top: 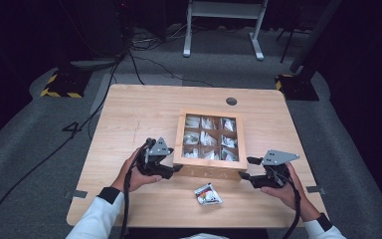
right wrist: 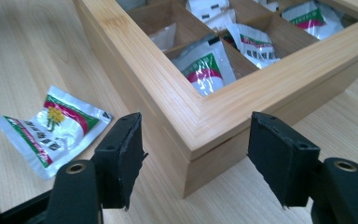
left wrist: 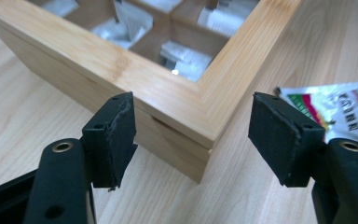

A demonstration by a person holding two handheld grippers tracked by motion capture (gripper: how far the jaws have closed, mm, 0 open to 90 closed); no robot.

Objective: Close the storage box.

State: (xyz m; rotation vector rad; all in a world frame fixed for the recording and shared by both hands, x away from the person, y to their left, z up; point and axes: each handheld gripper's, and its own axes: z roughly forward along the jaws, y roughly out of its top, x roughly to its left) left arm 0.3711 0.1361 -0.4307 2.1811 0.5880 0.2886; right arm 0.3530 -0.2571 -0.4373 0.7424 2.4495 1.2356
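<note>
A recording studio or lab is suggested rather than a home. Beyond the claws, past the far edge of the light wooden counter [top: 129, 114], a dark, curtained-looking background is seen, with the room lit mainly over the work area. Grey carpet [top: 25, 149] is laid all around. To the far left of the left claw [top: 175, 168] a stand base marked with yellow-and-black hazard tape [top: 59, 88] is set on the floor, and a matching one [top: 298, 84] stands far beyond the right claw [top: 245, 168]. Black cables [top: 144, 59] are trailed across the carpet, and the white legs of a frame [top: 224, 30] are seen at the back.
</note>
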